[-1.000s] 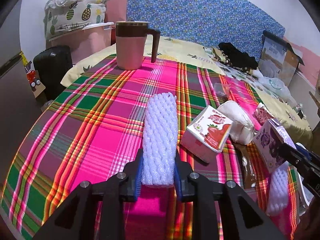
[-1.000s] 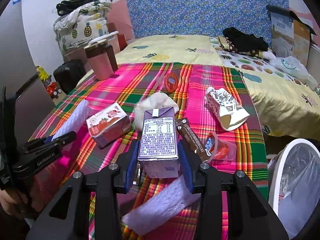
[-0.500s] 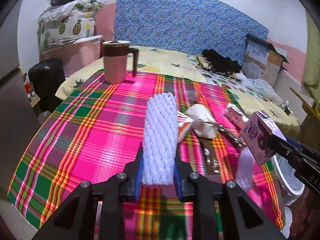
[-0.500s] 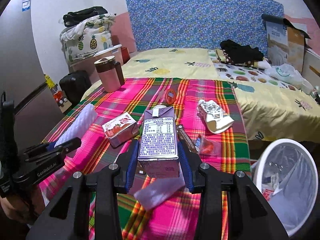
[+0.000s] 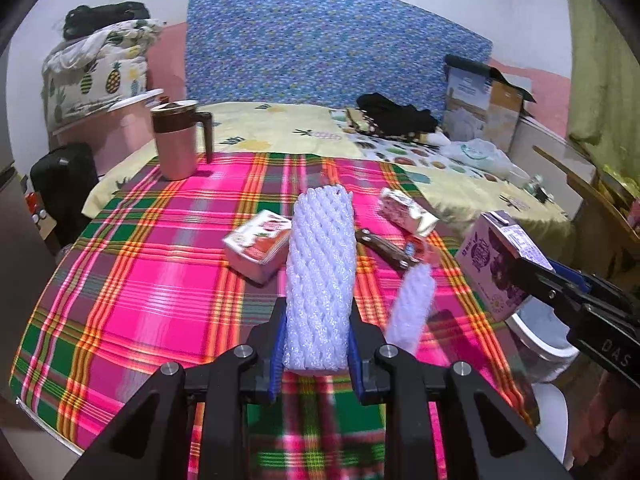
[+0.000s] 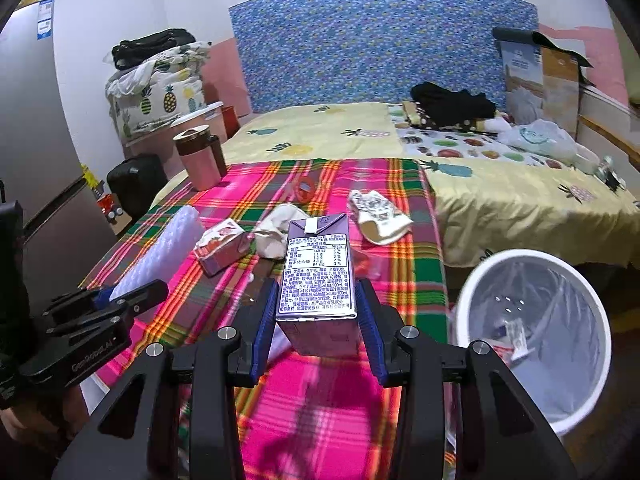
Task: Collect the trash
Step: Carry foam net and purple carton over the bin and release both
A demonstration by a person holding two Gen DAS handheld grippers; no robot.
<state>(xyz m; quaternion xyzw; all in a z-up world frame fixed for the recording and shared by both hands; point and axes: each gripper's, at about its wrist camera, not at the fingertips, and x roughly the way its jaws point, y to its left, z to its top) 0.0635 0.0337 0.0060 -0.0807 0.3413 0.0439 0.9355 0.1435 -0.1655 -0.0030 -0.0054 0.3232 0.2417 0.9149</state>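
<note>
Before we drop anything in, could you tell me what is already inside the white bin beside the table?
The white bin has a clear liner with a few scraps of paper or wrapper low on one side; its bottom is mostly hidden by the rim and liner.

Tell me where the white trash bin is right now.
In the right wrist view the white trash bin stands on the floor at lower right, beside the plaid-covered table and in front of the bed.

Right tool (image 6: 316,320) grips purple carton (image 6: 318,276) beside bin (image 6: 472,280).
</note>
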